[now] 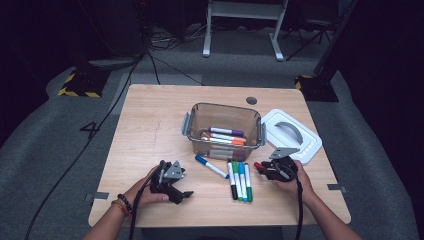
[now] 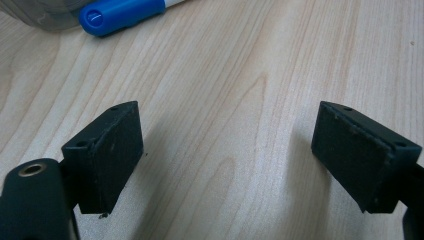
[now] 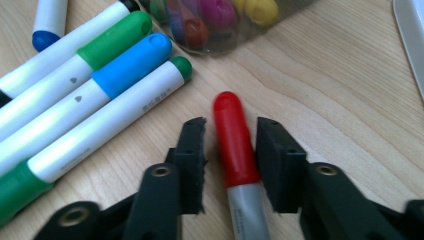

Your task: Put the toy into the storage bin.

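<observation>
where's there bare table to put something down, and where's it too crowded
The table is bare left of the clear bin, from the far edge down to the left gripper, and along the near edge between the hands. It is crowded at the centre-right: bin, white lid, blue marker, the row of markers and the right gripper around the red marker.

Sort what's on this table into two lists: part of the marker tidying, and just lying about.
Part of the job:
red-capped marker between the right hand-held gripper jaws
four markers in a row on the wood
lone blue-capped marker
clear plastic bin holding markers
white bin lid

Lying about:
black floor cables
</observation>
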The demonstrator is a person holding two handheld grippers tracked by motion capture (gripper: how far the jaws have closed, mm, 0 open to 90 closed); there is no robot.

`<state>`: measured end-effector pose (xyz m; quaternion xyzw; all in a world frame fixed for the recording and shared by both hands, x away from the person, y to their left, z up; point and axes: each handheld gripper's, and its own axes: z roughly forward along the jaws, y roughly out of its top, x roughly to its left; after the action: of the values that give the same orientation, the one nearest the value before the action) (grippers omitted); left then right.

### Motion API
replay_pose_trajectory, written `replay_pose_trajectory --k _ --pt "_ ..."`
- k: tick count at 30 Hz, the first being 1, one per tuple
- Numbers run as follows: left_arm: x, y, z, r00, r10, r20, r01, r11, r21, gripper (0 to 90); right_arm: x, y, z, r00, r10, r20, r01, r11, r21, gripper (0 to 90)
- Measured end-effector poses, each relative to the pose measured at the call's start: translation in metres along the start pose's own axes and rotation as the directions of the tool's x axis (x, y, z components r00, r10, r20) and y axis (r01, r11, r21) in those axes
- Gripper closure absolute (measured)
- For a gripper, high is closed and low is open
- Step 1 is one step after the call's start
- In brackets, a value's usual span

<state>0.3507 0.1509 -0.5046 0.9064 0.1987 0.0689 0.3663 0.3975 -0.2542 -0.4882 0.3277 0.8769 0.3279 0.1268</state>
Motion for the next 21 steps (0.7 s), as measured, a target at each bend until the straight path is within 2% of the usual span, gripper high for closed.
replay_pose_trajectory --k 2,9,11,15,21 --pt "0.0 0.0 0.0 1.0 0.0 0.0 0.0 1.0 0.0 13.6 -0.002 -0.001 -0.001 1.0 -0.001 0.0 0.001 1.0 0.0 74.5" --pt "0.0 0.0 0.0 1.0 0.0 0.0 0.0 1.0 0.0 13.6 -0.007 -0.005 -0.003 0.9998 -0.019 -0.009 0.019 1.0 -0.009 75.3" --pt "0.0 0.0 0.0 1.0 0.0 0.0 0.0 1.0 0.0 13.6 -0.009 -0.006 -0.005 0.9999 -0.011 -0.01 0.011 1.0 -0.015 75.4" --pt "0.0 0.0 0.0 1.0 0.0 0.0 0.0 1.0 0.0 13.6 -0.012 -0.007 -0.012 0.9999 -0.007 -0.012 0.006 0.998 -0.055 75.4" --pt "0.0 0.0 0.0 1.0 0.0 0.0 0.0 1.0 0.0 13.6 -0.017 -0.005 -0.033 1.0 0.002 -0.008 -0.003 0.991 -0.133 75.4"
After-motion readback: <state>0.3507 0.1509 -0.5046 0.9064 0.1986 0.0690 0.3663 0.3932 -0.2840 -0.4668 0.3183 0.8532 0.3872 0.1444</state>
